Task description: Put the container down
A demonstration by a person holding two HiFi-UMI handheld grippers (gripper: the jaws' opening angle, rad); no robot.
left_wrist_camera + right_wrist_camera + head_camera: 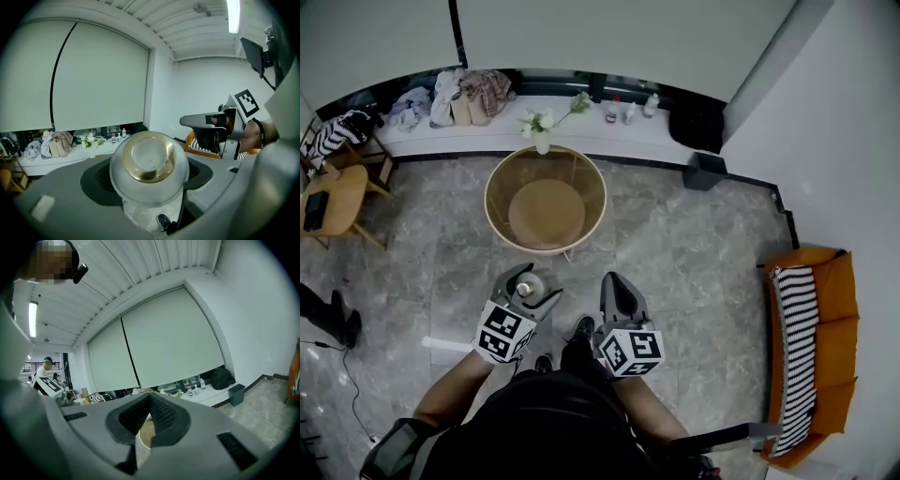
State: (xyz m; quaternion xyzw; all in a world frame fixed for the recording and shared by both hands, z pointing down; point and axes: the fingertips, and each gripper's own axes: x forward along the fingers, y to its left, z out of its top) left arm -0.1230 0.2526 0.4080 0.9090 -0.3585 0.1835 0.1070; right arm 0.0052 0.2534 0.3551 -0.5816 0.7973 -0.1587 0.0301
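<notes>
My left gripper (529, 290) is shut on the container (534, 280), a small clear round jar with a gold band. It hangs over the grey stone floor, just short of the round table (499, 178). In the left gripper view the container (149, 165) fills the gap between the grey jaws, its gold-ringed end facing the camera. Beside it to the right, my right gripper (618, 289) has its jaws together with nothing in them. The right gripper (149, 402) view shows the ribbed pads meeting at their tips, and the table's wooden shelf shows through the slit below.
The round table has a glass top over a wooden lower shelf (546, 213). A flower vase (542, 131), bottles and bags stand on the white ledge behind it. There is a dark bin (705, 172) at the back right, an orange sofa (834, 309) at the right, and a wooden chair (337, 202) at the left.
</notes>
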